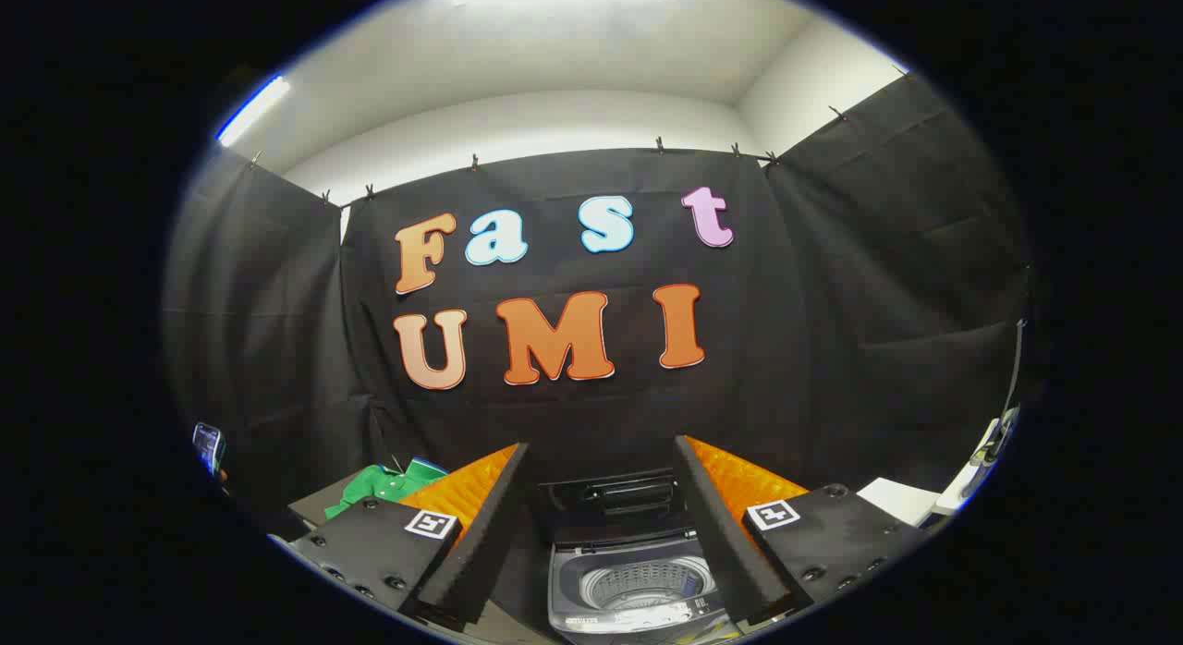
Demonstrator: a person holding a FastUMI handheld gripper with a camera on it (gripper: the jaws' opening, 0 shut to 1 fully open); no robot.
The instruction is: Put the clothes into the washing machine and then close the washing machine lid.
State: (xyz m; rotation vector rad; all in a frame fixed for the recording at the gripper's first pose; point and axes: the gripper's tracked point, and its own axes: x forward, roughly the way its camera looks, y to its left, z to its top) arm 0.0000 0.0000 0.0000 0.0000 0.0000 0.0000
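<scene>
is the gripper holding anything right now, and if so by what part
Nothing is held. The gripper is open with only air between its fingers; the washing machine sits ahead with its lid up, and the green garment lies untouched off to the left.

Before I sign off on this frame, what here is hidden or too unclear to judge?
- Green clothes, gripper view: partly hidden behind one finger of the open gripper, so their extent is unclear.
- Washing machine: flanked by the fingers; its drum bottom lies out of sight below the rim.
- Raised lid: dark against the wall cloth, outline unclear.
- Small device far beyond the clothes: too small to identify.
</scene>
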